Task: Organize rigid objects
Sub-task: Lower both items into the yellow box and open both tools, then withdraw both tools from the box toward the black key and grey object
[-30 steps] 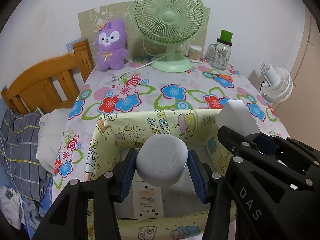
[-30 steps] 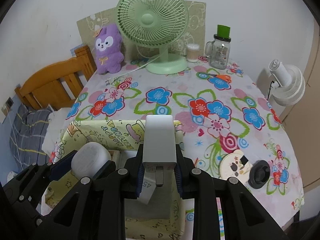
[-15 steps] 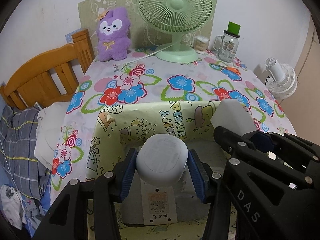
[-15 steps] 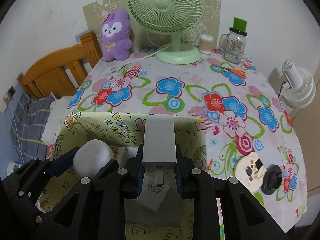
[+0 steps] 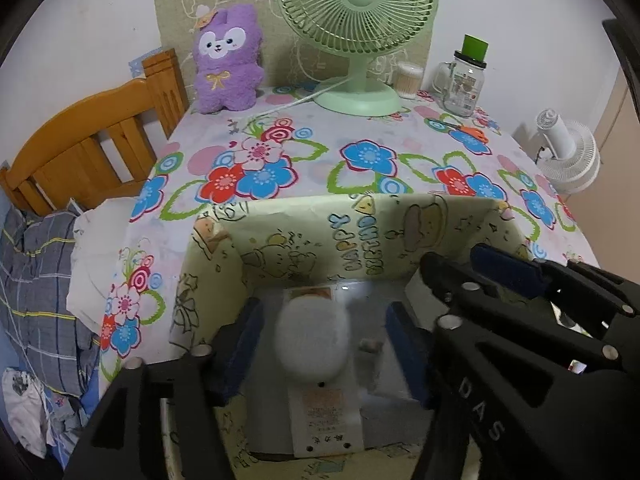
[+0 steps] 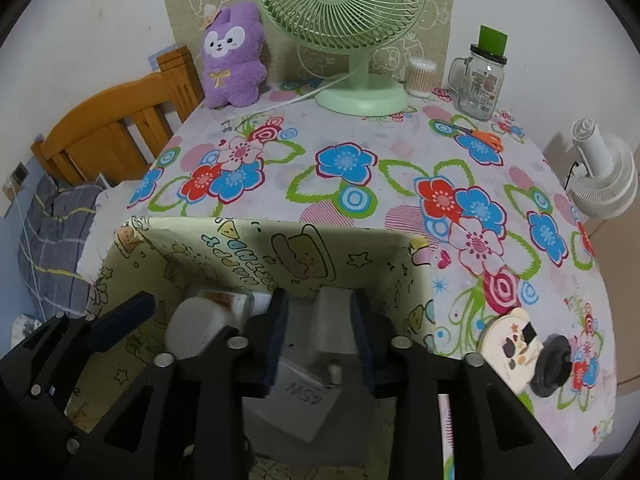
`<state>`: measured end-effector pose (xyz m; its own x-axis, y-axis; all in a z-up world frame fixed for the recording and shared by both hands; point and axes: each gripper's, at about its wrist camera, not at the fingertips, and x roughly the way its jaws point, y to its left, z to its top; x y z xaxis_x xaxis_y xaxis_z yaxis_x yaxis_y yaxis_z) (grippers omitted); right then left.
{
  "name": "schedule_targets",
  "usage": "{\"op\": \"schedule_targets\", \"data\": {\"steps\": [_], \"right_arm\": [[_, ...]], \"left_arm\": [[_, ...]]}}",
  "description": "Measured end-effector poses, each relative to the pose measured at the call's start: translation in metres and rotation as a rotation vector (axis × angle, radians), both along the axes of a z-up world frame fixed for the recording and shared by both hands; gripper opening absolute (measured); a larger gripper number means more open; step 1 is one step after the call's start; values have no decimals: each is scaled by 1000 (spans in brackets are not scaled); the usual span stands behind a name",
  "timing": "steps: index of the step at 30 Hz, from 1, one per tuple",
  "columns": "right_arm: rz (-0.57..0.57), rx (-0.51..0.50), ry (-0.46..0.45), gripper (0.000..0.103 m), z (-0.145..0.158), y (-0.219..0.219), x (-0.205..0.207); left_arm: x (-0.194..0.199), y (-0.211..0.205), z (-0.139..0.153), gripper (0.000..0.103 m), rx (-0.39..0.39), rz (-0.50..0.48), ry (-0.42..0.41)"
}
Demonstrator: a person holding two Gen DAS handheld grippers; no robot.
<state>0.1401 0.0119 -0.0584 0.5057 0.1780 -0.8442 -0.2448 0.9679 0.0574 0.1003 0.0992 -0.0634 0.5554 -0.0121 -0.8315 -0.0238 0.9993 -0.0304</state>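
Inside the yellow cartoon-printed box (image 5: 352, 236), the left tongs (image 5: 320, 344) are opening: their blue pads stand clear on either side of the round white device (image 5: 312, 340), which sits blurred between them, untouched, over a white packet (image 5: 326, 420) with a printed label too small to read. A second ago those pads were clamped on that device, higher above the box floor. The right tongs (image 6: 320, 340), just beside the left ones and also within the box, are opening as well; the white charger block (image 6: 334, 320) stands between their pads with a gap on each side, where a second ago it was gripped tight. Below the charger lies a white card (image 6: 300, 400) reading "45W" upside down. In the left wrist view, the right tongs' black arm bears the letters "DAS". The box's far inner wall carries "HAPPY BIRTHDAY", upside down from this side. The box rests on the flowered worktop (image 6: 360, 184). Right of the box lie a round cartoon coaster (image 6: 512, 344) and a black disc (image 6: 554, 364). Well beyond the box stand a green fan (image 5: 356, 32), a purple plush (image 5: 228, 64), a cotton-swab tub (image 6: 421, 77) and a labelled glass mug (image 6: 482, 80) with a green straw piece; orange-handled scissors (image 6: 478, 134) lie near the mug.
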Motion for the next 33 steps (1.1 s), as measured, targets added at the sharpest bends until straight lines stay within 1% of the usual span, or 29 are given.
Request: {"op": "schedule_targets", "data": {"steps": [1,2,4,6,10,14,15,16,17,25,33], "right_arm": [[-5,-12,-9,52,2,-1,-1],[-3,-11,-16,55,4,-2,-3],[4,12,-16,58,8,-5,-7],[-12,3,-25,68,12,-7,-11],[-4,27,-33,70,17,-11,-19],[-6,40,-40,71,23,-15,-27],[-10,37,-43,72,24,-16,-29],[-23,25,-46,80,26,-16,-31],[-34,15,-51,83,27,-17,-33],[-47,23,-82,84,41,-29,-48],[-59,20,-105,86,51,-42,-61]], "left_arm": [[-1,-1,1,79,-7,-6,0],[-2,-1,2,80,-22,-9,-3],[-5,-2,5,82,-33,-12,-9],[-7,-3,8,85,-36,-12,-11],[-15,-7,14,89,-39,-20,-26],[-22,-11,19,90,-39,-26,-37],[-24,-12,21,90,-35,-27,-40],[-25,-13,22,90,-33,-26,-42],[-28,-15,24,90,-37,-28,-44],[-40,-24,36,90,-26,-43,-77],[-52,-37,44,90,-12,-58,-91]]}}
